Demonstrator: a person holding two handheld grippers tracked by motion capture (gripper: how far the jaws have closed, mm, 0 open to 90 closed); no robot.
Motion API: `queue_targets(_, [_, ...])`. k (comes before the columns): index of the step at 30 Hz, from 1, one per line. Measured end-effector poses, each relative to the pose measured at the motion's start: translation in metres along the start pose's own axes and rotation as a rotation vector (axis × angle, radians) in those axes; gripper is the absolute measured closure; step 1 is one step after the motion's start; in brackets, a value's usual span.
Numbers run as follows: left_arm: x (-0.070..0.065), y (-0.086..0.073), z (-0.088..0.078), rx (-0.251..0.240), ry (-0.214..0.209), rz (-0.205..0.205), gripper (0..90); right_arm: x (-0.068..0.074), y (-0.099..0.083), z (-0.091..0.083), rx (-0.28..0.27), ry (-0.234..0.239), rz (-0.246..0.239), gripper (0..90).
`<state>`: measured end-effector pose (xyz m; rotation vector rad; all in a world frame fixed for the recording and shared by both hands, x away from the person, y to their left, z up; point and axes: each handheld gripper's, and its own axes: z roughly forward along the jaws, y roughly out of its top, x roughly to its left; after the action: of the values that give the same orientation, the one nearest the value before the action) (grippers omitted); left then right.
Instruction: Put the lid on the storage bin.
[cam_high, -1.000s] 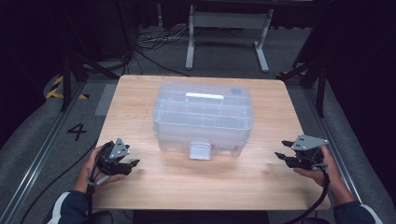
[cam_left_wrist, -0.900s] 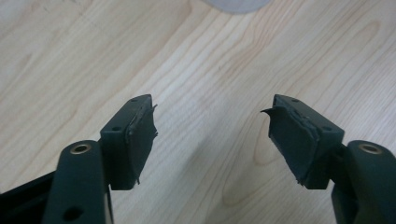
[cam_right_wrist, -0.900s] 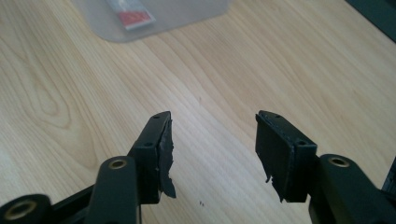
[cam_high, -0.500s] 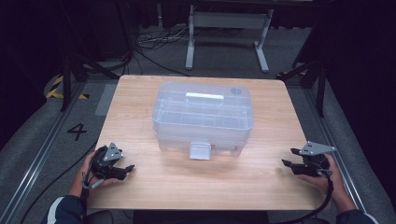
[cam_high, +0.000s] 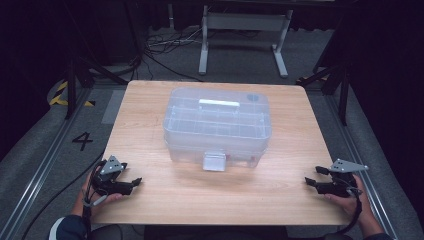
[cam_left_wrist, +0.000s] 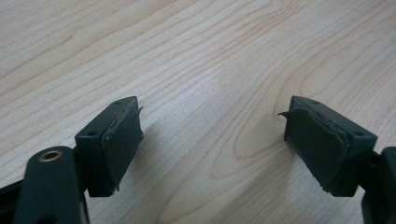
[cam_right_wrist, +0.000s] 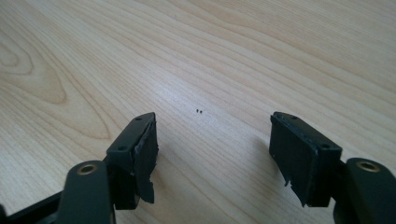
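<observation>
A clear plastic box (cam_high: 217, 125) with a white handle on its lid and a front latch stands in the middle of the wooden table (cam_high: 165, 200). My left gripper (cam_high: 131, 184) rests low at the table's near left corner, well apart from the box. Its jaws have just been opening and stand wide, and in the left gripper view (cam_left_wrist: 212, 135) only bare wood lies between them. At the near right edge my right gripper (cam_high: 314, 177) sits low too. Those jaws have also just been opening, with bare wood between them in the right gripper view (cam_right_wrist: 212, 149).
Grey carpet with floor rails surrounds the table. A metal stand (cam_high: 242, 37) and loose cables (cam_high: 165, 47) lie beyond the far edge. A "4" (cam_high: 81, 141) is marked on the floor at left. Bare wood runs along the table's near side in front of the box.
Both hands have drawn back toward the near edge and sunk lower, the right one more. The jaws of both grippers stand wider. The box has not moved.
</observation>
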<state>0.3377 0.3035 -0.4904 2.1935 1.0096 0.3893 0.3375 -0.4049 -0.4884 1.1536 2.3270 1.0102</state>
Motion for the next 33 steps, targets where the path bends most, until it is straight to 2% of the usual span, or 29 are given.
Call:
queue_targets(1, [0.0007,0.0,0.0,0.004,-0.003,-0.004,19.3,-0.0006,-0.0023,0.0001,-0.013,0.005,0.018,31.4])
queue_targets(9, [0.0005,-0.0004,0.0,0.005,-0.001,-0.019,19.0,-0.0001,-0.0028,0.0006,-0.011,0.001,0.013,26.9])
queue_targets(33, [0.0,0.0009,0.0015,0.009,0.01,-0.027,16.0,0.0,-0.0024,0.0012,-0.008,-0.012,0.023,25.0])
